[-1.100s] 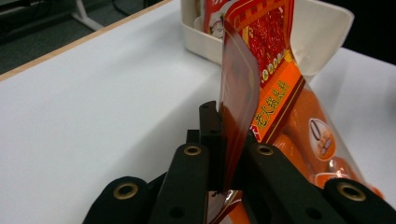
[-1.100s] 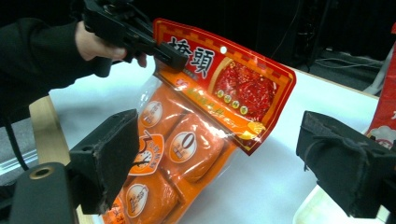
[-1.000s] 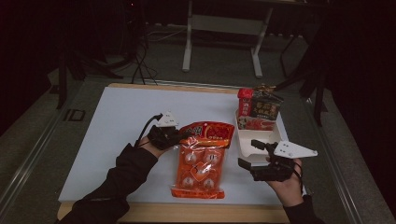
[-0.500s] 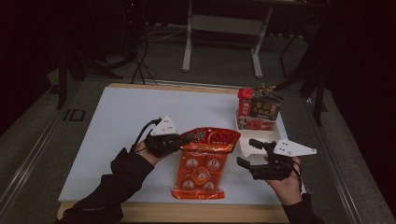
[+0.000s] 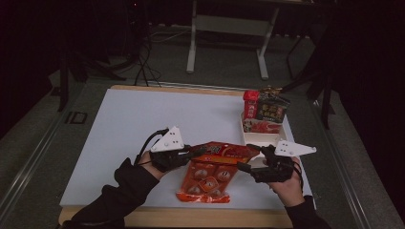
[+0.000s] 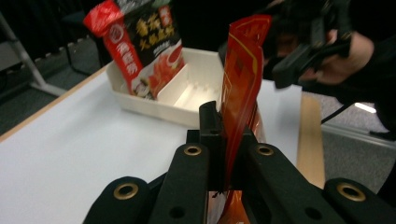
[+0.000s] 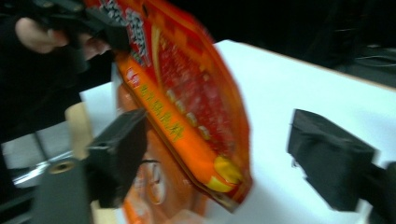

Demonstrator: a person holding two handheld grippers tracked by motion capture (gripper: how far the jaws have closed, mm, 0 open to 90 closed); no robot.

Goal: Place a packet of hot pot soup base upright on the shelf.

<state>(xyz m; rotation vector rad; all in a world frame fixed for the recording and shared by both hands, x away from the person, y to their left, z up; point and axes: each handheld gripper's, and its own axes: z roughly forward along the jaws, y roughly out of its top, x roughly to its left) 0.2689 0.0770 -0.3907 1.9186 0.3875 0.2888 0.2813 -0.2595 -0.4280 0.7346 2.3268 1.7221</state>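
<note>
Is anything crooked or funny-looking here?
Yes. The orange snack bag is half lifted: the left gripper pinches its top corner, so the top stands up while the bottom lies on the table.

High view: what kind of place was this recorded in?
Probably a recording studio or lab, not a home. A white table stands on grey floor amid dark surroundings, with cables trailing behind and a metal stand beyond it. On it sit only an orange snack bag and a white tray.

Orange-red snack bag (image 5: 212, 169) (yellow lettering) — white tray (image 5: 261, 138) — black fingers (image 6: 210, 122)
</note>
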